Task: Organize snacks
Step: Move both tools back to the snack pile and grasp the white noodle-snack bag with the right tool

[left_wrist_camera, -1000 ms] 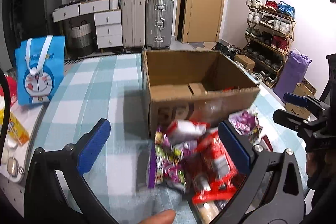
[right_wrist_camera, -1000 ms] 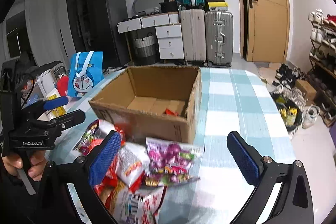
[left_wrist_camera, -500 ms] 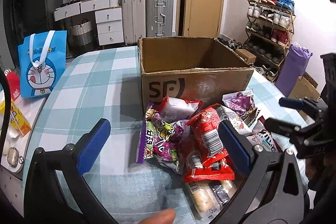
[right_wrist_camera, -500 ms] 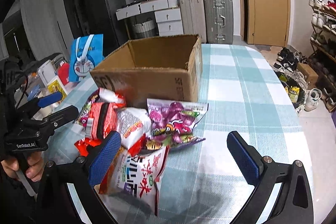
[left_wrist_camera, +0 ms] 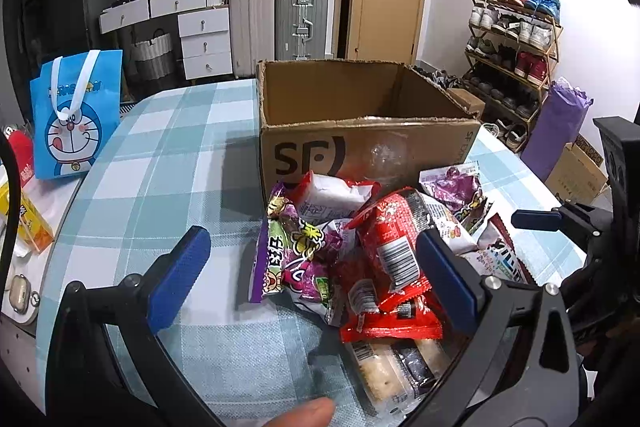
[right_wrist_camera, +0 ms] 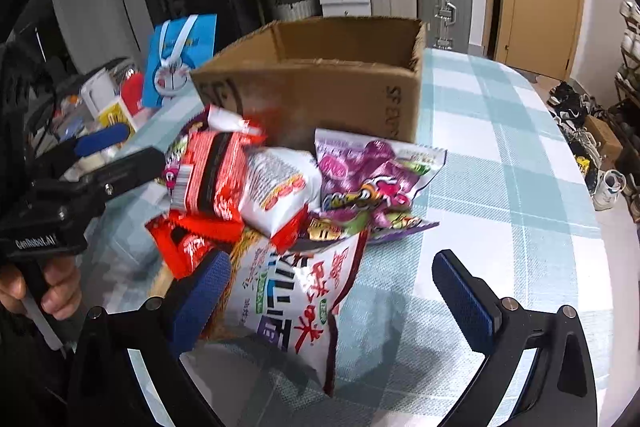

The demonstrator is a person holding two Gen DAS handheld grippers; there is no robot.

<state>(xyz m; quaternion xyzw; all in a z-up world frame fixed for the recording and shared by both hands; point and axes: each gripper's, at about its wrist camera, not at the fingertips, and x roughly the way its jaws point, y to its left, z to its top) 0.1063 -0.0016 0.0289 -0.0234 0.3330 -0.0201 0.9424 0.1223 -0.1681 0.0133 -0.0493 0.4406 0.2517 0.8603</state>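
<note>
Both sets of jaws stand wide apart, nothing between the blue pads: the left gripper (left_wrist_camera: 316, 275) hangs low over the near edge of the snack pile, and the right gripper (right_wrist_camera: 332, 291) hangs over the pile from the other side, its left pad close beside a big white packet with red and blue lettering (right_wrist_camera: 292, 303), though contact can't be made out. Snacks lie heaped on the checked tablecloth (left_wrist_camera: 160, 163), right up against the front wall of the open cardboard box (left_wrist_camera: 368, 151), which stands upright with an "SF" mark on its face. In the heap: a purple candy bag (left_wrist_camera: 292, 259) on the left flank, a red packet with a barcode (left_wrist_camera: 392, 251) tilted on top, a white-and-red pouch (left_wrist_camera: 332, 199) against the box, another purple bag (right_wrist_camera: 372, 179) on the right flank, and a clear pack of pale biscuits (left_wrist_camera: 392, 367) nearest the left wrist camera. Off at the table's far left edge, a blue cartoon-cat tote bag (left_wrist_camera: 74, 123) stands upright. What lies in the box's bottom is hidden from both views.
</note>
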